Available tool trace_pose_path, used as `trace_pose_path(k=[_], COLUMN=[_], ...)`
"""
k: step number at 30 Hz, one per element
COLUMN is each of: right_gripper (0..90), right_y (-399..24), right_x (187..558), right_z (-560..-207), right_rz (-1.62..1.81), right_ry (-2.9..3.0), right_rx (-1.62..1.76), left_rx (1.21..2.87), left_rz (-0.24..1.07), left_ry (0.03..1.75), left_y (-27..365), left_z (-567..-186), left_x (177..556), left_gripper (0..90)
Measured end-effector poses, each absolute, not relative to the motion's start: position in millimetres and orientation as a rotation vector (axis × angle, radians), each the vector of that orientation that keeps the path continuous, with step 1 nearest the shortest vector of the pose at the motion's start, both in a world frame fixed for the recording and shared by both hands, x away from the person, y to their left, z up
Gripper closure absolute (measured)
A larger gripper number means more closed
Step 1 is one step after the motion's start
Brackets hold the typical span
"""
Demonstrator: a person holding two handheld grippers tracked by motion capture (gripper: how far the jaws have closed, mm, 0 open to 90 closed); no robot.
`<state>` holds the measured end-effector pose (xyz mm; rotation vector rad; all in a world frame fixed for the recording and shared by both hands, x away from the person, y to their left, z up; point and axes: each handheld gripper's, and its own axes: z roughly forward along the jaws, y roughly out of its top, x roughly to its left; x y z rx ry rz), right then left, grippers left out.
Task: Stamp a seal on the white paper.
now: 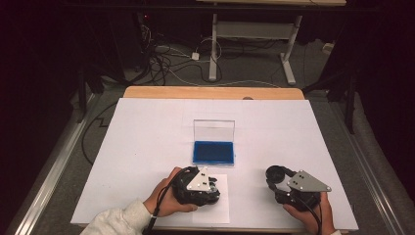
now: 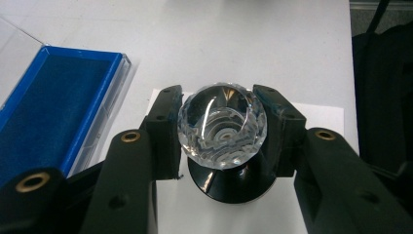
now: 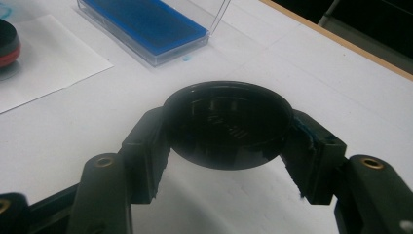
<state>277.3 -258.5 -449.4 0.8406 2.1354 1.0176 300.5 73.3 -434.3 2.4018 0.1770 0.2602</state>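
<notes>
Stamping step: left gripper point(image 2: 222, 129), jaws clamped on the crystal-knobbed stamp point(image 2: 222, 126), presses squarely onto paper point(image 2: 319, 119); right gripper point(image 3: 229, 129), jaws clamped, holds the black cap point(image 3: 227, 124) aside.

The table point(image 1: 147, 147) is seen from above its near edge in the high view, looking forward and down, with the blue tray point(image 1: 214, 152) at centre. In the left gripper view the tray point(image 2: 48, 107) is seen close by, at left. In the right gripper view the tray point(image 3: 146, 24) is seen low, farther ahead.
</notes>
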Motion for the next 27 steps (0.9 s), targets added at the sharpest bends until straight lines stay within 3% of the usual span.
trace_pose_path(k=[27], right_gripper=[38.3], right_y=[-255.8], right_x=[277.7], right_z=[-451.5], right_rz=[1.001], right_ry=[2.169], right_rx=[0.831], left_rx=[2.45], left_rz=[0.271], left_ry=[0.163], left_y=[71.0], left_z=[-442.2], left_x=[298.5], left_gripper=[55.1])
